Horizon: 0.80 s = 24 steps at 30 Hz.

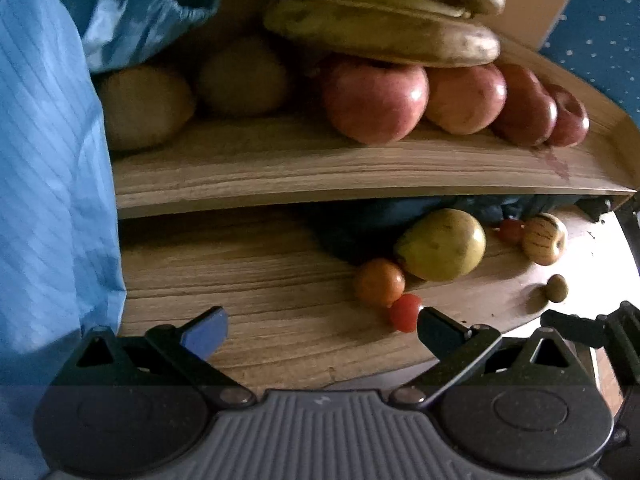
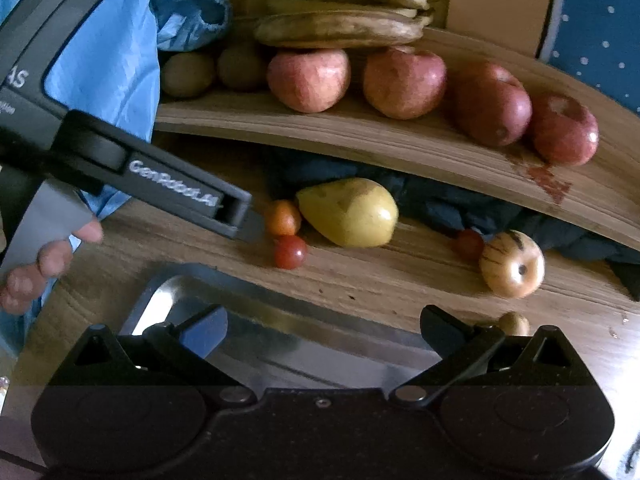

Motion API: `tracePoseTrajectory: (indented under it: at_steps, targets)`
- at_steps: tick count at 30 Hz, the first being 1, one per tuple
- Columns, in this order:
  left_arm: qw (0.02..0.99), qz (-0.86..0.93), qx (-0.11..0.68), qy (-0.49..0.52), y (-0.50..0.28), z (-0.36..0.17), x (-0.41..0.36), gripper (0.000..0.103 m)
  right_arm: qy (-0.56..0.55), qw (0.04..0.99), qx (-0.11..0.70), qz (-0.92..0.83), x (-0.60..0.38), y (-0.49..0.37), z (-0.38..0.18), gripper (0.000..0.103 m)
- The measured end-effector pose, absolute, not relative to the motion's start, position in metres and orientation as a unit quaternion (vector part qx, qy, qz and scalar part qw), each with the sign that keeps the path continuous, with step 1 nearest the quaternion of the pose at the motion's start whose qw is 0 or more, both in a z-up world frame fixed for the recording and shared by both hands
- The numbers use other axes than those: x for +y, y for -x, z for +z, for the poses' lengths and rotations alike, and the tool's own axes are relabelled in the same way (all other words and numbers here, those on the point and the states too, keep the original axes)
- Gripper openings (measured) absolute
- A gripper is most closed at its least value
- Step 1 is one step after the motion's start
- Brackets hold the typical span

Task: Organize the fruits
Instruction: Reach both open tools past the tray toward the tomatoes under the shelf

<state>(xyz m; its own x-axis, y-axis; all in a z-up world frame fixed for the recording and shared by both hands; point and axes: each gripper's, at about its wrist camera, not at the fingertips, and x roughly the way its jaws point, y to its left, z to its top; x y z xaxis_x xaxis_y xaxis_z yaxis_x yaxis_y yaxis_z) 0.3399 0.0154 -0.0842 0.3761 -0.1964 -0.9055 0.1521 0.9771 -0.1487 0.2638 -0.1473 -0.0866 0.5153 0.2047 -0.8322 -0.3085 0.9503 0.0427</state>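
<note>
Left gripper [image 1: 322,330] fingers spread wide, nothing between them, hovering low over the wooden tabletop [image 1: 260,280]; its right finger tip sits just beside a small red tomato [image 1: 406,312]; an orange tomato [image 1: 379,282] touches that one on its far side; yellow-green pear [image 1: 442,244] lies just right of and behind the orange tomato; farther right a second small red tomato [image 1: 511,231], a striped pale round fruit [image 1: 545,239] beside it, and a small brown round fruit [image 1: 557,288] nearer, apart from the rest.

Right gripper [image 2: 322,330] fingers also wide open and empty, held above a shiny metal tray [image 2: 280,320] at the near edge of the tabletop; tray looks bare where visible; in the right wrist view the body of the left gripper comes in from the left, gripped by a hand [image 2: 44,268], its tip near the orange tomato.

Raised wooden shelf [image 1: 320,168] behind the loose fruit; on it four red apples [image 2: 404,82] in a row toward the right, two brownish round fruits [image 2: 188,74] at the left, type unclear; bunch of spotted bananas [image 2: 344,12] resting above the apples; reddish stain on the shelf's right end; dark cloth [image 2: 460,204] under the shelf behind the pear; blue sleeve [image 1: 52,160] fills the left side.
</note>
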Motion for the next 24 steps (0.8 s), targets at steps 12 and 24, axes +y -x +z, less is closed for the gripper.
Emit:
tracePoseTrajectory:
  at_steps: [12, 24]
  targets:
    - [0.815, -0.124, 0.565, 0.046, -0.356, -0.099, 0.016, 0.102, 0.053, 0.866, 0.473, 0.154, -0.132, -0.283, -0.1, 0.094]
    - [0.81, -0.149, 0.563, 0.069, -0.365, -0.097, 0.017, 0.089, 0.041, 0.861, 0.481, 0.163, -0.121, -0.293, -0.109, 0.079]
